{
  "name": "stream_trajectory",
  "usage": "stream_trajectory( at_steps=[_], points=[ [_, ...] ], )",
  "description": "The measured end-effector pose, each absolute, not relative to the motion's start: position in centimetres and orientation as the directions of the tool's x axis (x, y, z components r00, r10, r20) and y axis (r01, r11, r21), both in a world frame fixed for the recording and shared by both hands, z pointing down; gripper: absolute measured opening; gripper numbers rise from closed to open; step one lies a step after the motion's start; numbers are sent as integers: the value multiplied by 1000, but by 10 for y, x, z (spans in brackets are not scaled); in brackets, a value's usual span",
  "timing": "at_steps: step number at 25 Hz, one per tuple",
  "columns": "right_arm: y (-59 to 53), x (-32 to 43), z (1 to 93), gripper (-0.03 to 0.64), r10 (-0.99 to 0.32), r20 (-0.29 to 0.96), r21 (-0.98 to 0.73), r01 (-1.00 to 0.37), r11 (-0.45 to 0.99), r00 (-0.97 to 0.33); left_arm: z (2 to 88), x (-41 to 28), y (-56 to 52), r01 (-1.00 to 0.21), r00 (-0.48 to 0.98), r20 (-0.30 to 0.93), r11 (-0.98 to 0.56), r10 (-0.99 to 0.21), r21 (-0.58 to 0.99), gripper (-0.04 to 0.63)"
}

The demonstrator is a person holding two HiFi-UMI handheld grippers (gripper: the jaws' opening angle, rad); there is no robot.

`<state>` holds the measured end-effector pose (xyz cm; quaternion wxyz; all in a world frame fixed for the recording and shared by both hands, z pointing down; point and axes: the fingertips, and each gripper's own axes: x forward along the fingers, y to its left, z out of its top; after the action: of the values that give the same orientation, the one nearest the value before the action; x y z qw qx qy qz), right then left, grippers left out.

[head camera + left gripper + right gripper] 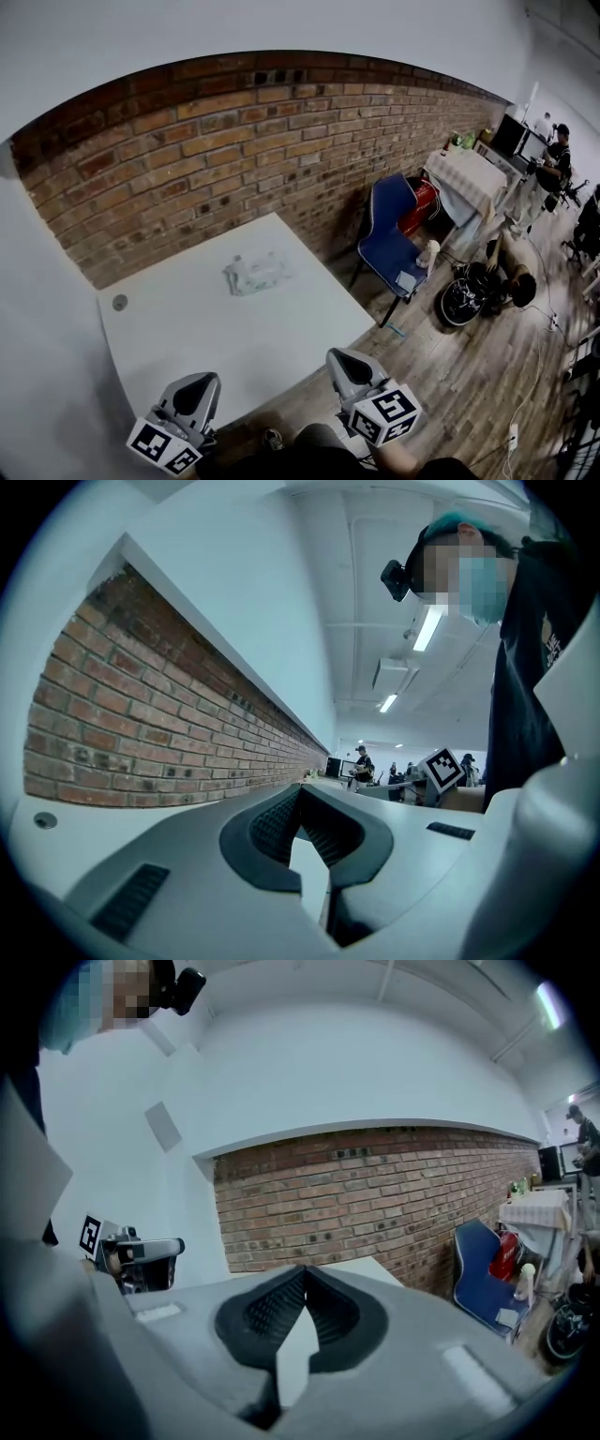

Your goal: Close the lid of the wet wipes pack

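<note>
In the head view, the wet wipes pack (255,274) lies flat near the middle of the white table (187,347), a little toward the brick wall (234,131) and well apart from both tongs. Your left tongs (195,384) sit at about 7 o'clock from the pack, over the table's near edge. Your right tongs (343,361) sit at about 5 o'clock, just off the near corner. At this size you cannot tell whether the lid stands up or which side it hinges on.

In the left gripper view, the left tongs (298,789) are pressed together with nothing between them and point level along the table. The pack does not show here.

In the right gripper view, the right tongs (305,1269) are also together and empty. The table's far part shows just past their tips at 12 o'clock, and again there is no pack.

You are at the reach, by my reading. Closed tips suit a push, so there's no need to spread them. Bring both in over the pack from above and find the hinge side first. Steady the soft film with one tip, well clear of the flap. Fold the lid over with the other and press squarely on the lid itself, not the film, or the pack is likely to slide.
</note>
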<state>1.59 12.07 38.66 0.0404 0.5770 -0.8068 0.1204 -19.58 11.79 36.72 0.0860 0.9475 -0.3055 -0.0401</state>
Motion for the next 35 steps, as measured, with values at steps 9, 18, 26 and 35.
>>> stream_trajectory(
  at_steps=[9,18,26,35],
  points=[
    [87,23,395,-2,-932,209,-159,-951,266,-296,376,-193,81,-553,822,-24,-806,-570,209,-2],
    [32,39,400,-2,-921,206,-171,-939,298,-330,380,-186,34,-604,783,-20,-769,-621,212,-2],
    [-22,65,400,-2,-905,209,-174,-924,339,-371,374,-162,-13,-638,750,-36,-737,-660,223,-2],
    [-78,91,410,-2,-885,212,-207,-904,375,-415,387,-136,-59,-686,714,7,-697,-700,209,-2]
  ],
)
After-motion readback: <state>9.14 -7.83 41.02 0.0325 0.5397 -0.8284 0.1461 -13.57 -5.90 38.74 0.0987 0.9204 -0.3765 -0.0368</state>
